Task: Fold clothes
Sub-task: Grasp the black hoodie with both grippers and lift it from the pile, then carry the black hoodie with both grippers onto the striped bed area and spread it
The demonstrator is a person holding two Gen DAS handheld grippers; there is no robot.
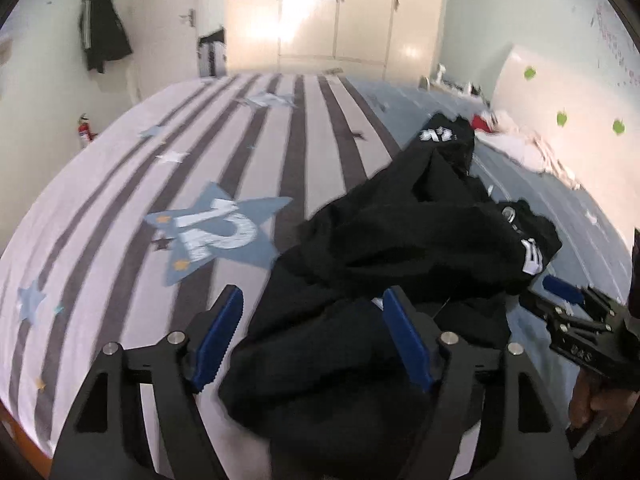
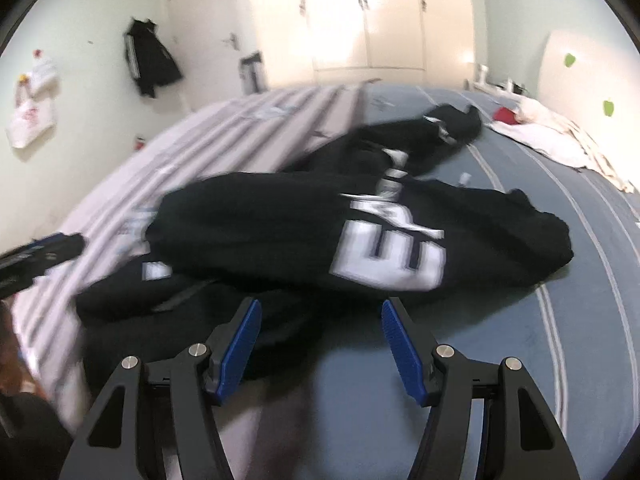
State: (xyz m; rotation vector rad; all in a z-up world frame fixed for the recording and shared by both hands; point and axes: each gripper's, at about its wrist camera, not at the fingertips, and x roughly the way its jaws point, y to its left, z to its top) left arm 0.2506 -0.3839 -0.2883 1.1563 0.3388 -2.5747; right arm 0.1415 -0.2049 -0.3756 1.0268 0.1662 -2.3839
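A crumpled black garment [image 1: 400,232] with white lettering lies on the bed; the right wrist view shows its big white print [image 2: 388,256]. My left gripper [image 1: 314,306] is open and low over the garment's near edge. Black cloth lies below and between its blue pads [image 1: 224,332], and nothing is pinched. My right gripper [image 2: 320,306] is open just short of the garment's near hem, above blue sheet. From the left wrist view the right gripper [image 1: 568,304] sits at the garment's right side. The left gripper [image 2: 36,254] shows at the far left of the right wrist view.
The bed has a striped white-and-grey sheet [image 1: 120,208] with a blue star, and a blue sheet [image 2: 520,320] on the right. A pile of white clothes [image 2: 552,136] and a red item [image 2: 506,114] lie by the headboard. A wardrobe [image 1: 336,8] stands behind, and a black jacket [image 1: 102,28] hangs on the wall.
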